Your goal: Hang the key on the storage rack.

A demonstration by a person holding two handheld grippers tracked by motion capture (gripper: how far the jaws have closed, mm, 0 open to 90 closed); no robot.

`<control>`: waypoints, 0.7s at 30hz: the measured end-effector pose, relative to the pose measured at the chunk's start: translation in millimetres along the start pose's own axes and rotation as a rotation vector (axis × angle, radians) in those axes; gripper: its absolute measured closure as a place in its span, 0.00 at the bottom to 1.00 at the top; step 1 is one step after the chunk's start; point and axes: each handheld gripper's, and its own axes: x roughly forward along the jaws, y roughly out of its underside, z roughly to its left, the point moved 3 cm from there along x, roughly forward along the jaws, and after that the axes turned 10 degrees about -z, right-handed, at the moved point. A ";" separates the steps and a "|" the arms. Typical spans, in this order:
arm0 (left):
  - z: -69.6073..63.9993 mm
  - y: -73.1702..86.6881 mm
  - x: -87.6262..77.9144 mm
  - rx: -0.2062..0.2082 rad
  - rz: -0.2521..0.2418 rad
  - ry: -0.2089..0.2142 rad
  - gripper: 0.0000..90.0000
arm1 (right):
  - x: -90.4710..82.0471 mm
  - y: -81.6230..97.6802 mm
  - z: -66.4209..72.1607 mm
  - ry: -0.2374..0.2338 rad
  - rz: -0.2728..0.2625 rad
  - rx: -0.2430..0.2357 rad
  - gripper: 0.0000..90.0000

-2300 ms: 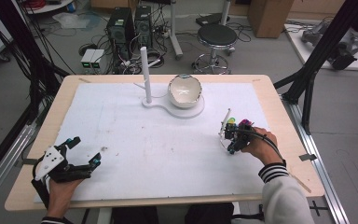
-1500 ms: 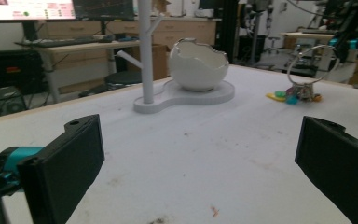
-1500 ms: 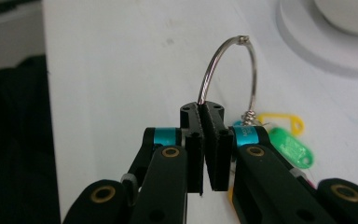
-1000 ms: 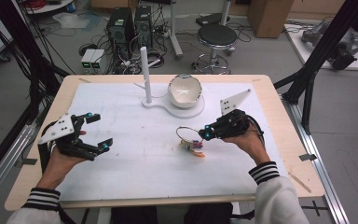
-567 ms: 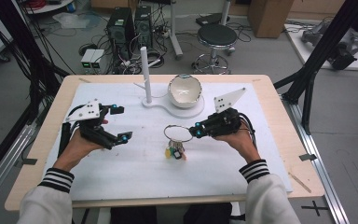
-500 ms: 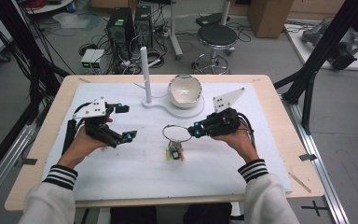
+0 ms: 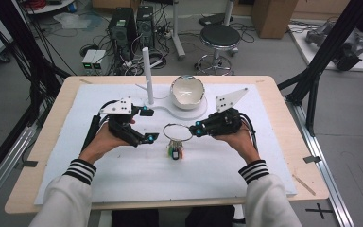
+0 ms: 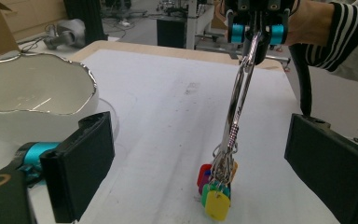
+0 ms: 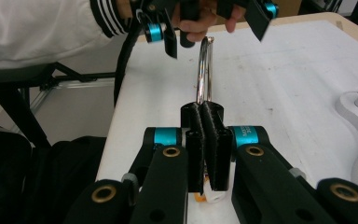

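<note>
Silver metal key ring [image 7: 177, 132] with coloured plastic tags [image 7: 175, 152] hangs pinched in the right gripper [image 7: 197, 130], presented above the white mat [image 7: 123, 179] so the wide-open left gripper [image 7: 147, 124], jaws just narrowing around nothing, can take it

**Key ring with coloured tags, held off the mat**

Large silver metal ring [image 7: 178, 132], thin wire, roughly round, with a short ribbed clasp section low on it (seen edge-on in the left gripper view, so it reads as a narrow loop). It hangs tilted, top edge pinched at the right side, lower end dropping toward the white mat. A bunch of small plastic tags [image 8: 216, 192] hangs from the bottom: yellow in front, green, purple, red, orange behind. The tags touch or sit just above the mat (cannot tell which). The ring sits mid-table, just in front of the white bowl's base plate, between the two hands.
</note>
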 end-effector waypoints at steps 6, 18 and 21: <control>-2.2 4.4 12.1 -0.002 0.033 0.032 0.17 | 0.4 0.4 -0.2 -0.004 0.001 0.000 0.99; -8.7 3.9 21.4 0.032 0.056 0.048 0.47 | 0.1 1.2 -2.2 -0.003 -0.004 0.000 0.98; -10.3 3.5 23.5 0.039 0.050 0.045 0.57 | 0.6 1.4 -2.5 -0.006 -0.006 0.002 0.98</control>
